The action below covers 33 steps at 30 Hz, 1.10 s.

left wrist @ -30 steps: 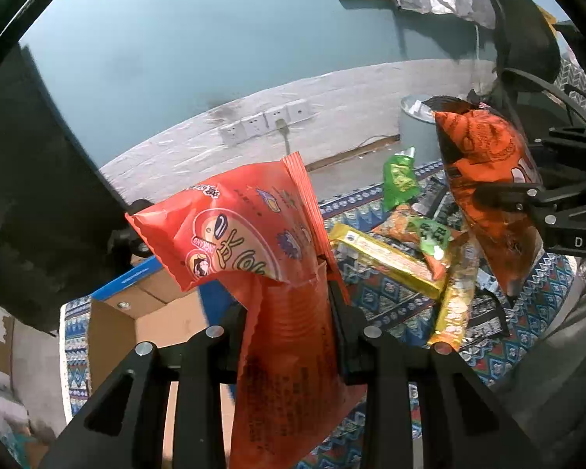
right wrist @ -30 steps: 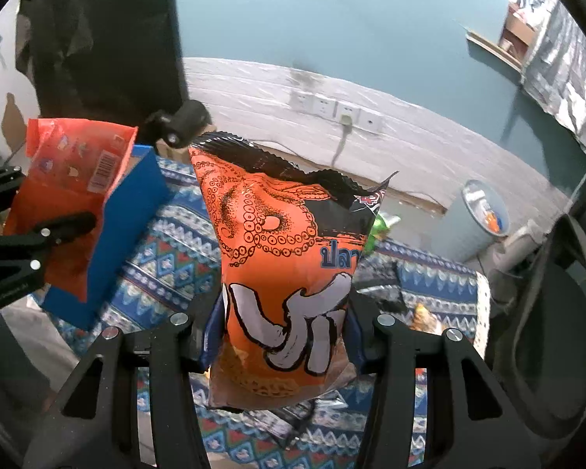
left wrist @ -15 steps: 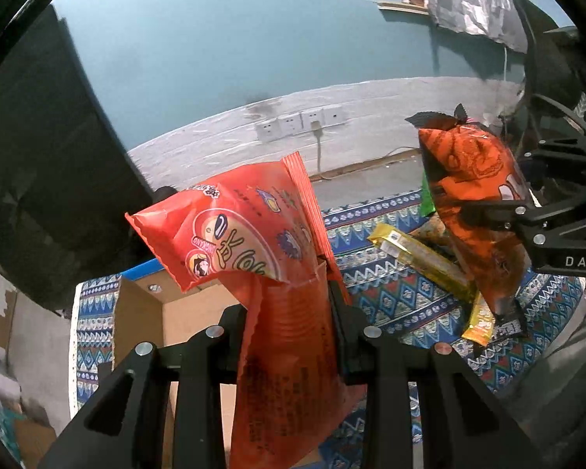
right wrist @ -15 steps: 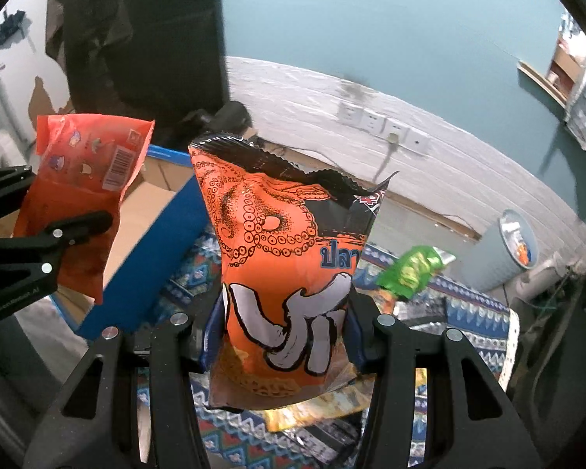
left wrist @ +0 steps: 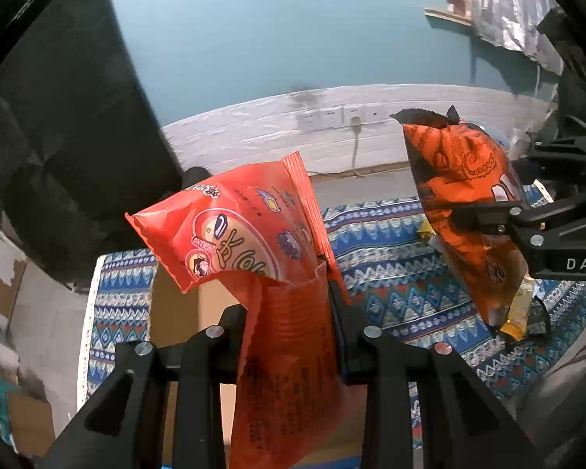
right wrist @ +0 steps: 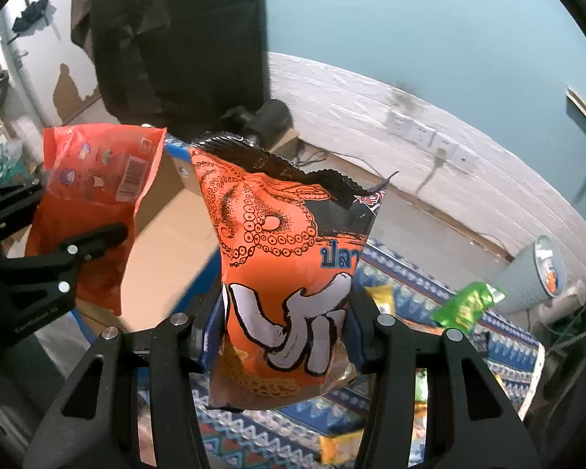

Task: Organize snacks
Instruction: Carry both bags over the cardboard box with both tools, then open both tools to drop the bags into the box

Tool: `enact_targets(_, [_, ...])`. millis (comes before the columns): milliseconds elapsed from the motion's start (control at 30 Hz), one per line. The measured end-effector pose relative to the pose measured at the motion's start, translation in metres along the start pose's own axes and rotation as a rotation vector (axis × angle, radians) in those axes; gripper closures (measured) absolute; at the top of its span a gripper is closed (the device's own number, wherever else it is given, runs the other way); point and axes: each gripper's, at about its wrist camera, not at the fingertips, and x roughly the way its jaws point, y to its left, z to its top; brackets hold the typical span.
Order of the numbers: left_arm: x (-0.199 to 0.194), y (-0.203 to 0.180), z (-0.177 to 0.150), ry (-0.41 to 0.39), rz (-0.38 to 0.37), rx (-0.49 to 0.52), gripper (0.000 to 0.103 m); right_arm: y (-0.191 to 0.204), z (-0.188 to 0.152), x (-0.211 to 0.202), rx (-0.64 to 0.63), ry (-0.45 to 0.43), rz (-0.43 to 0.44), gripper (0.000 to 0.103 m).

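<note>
Above the open brown cardboard box, each hand-held gripper clamps a packet, neither dropped in; more snacks lie beyond.

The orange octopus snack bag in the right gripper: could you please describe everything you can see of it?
The orange octopus snack bag is a glossy, puffed foil packet, orange with a black octopus drawing, a black crimped top seam, blue Thai lettering and large white letters outlined in black. It stands roughly upright, held in the air, with its lower half pinched between the fingers of the right gripper. In the left wrist view it hangs above the patterned cloth. Nothing else touches it.
</note>
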Motion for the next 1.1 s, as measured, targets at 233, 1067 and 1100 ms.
enact_targets(233, [0.006, 0.032, -0.011, 0.024, 0.037, -0.048, 0.071, 0.031, 0.019, 0.017, -0.034, 0.015, 0.041, 0.053])
enact_targets(1067, [0.021, 0.078, -0.045, 0.113, 0.127, -0.134, 0.046, 0.1, 0.045, 0.075, -0.071, 0.129, 0.139, 0.048])
enact_targets(1100, [0.021, 0.079, -0.046, 0.106, 0.143, -0.125, 0.041, 0.1, 0.045, 0.075, -0.07, 0.126, 0.144, 0.047])
